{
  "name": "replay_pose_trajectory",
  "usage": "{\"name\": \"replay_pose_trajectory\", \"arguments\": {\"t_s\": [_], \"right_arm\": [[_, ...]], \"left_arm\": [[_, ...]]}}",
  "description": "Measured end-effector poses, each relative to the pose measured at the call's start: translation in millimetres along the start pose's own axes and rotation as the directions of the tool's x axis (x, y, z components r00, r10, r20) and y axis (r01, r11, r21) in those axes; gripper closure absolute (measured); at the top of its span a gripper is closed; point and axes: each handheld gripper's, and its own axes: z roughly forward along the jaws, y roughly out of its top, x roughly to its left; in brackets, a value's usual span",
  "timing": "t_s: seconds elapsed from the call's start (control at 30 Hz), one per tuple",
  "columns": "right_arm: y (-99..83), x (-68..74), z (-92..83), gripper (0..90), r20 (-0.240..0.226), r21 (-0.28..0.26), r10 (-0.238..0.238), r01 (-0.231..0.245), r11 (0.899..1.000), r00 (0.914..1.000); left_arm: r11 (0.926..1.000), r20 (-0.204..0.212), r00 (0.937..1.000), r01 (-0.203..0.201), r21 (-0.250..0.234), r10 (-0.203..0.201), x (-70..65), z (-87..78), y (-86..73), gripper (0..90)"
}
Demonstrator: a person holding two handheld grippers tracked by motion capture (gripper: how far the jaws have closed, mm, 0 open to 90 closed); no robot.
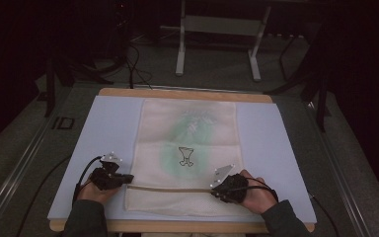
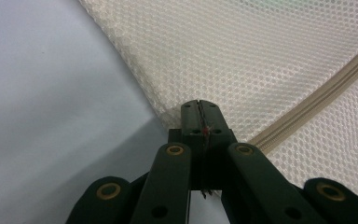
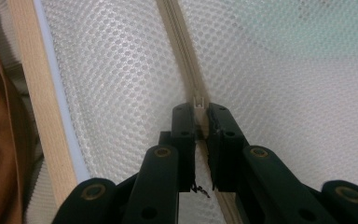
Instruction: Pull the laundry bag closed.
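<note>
So this is a mesh laundry bag lying flat on a pale blue mat over a wooden table, and the zipper runs left to right across the near end of the bag, close to the person's side.

Nearest in, both hands are parked at either end of that zipper. The left gripper sits at the bag's near-left edge, and in the left gripper view its jaws are clamped tight on the mesh right at the corner where the zipper tape ends. Looks to me like that's the anchor, holding the fabric so it won't drag along.

The right gripper is at the right end of the zipper. In the right gripper view its jaws are pinched around the little pale zipper pull, with the zipper track running away from it. So I'd guess this one does the sliding while the other keeps tension.

Farther back, inside the bag, there's something greenish with a small dark printed figure, probably a garment, hard to say. Beyond the table's far edge stands a white metal frame on the floor.
</note>
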Motion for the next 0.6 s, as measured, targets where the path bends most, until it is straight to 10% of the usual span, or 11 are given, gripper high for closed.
{"name": "replay_pose_trajectory", "arguments": {"t_s": [0.6], "right_arm": [[-12.6,-5.7,-10.0,82.3,0.011,0.016,0.005,-0.005,1.000,0.9999]], "left_arm": [[1.0000,0.002,1.0000,0.003,-0.002,-0.003,0.3,0.1,-0.2,90.0]]}}
